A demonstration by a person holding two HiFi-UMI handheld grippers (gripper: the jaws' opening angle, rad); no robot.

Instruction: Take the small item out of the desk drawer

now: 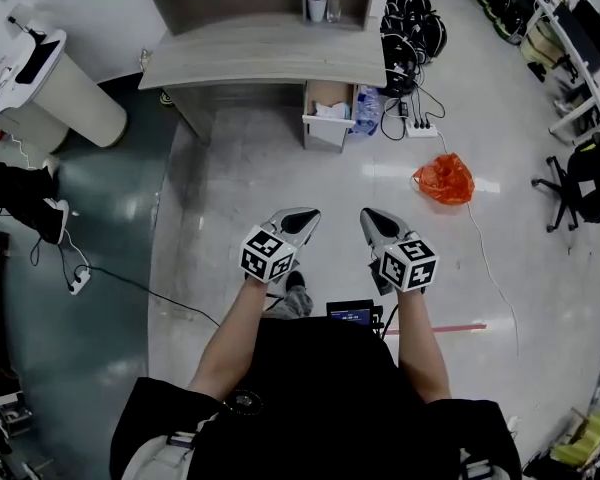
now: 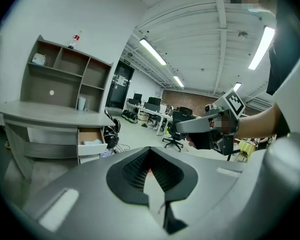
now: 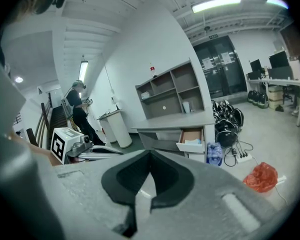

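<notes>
The grey desk (image 1: pixel 270 53) stands ahead across the floor, with its drawer (image 1: pixel 329 118) pulled open at the right end. Something small and pale blue-white (image 1: pixel 330 109) lies in the drawer; I cannot tell what it is. The open drawer also shows in the left gripper view (image 2: pixel 91 143) and in the right gripper view (image 3: pixel 192 140). My left gripper (image 1: pixel 305 213) and right gripper (image 1: pixel 368 214) are held side by side over the floor, well short of the desk. Both point toward it, shut and with nothing in them.
An orange plastic bag (image 1: pixel 444 179) lies on the floor right of my path. A power strip with cables (image 1: pixel 420 128) and bottled water (image 1: pixel 370 108) sit by the drawer. A white pedestal (image 1: pixel 65 88) stands left, an office chair (image 1: pixel 580 183) right. A person (image 3: pixel 79 109) stands far left.
</notes>
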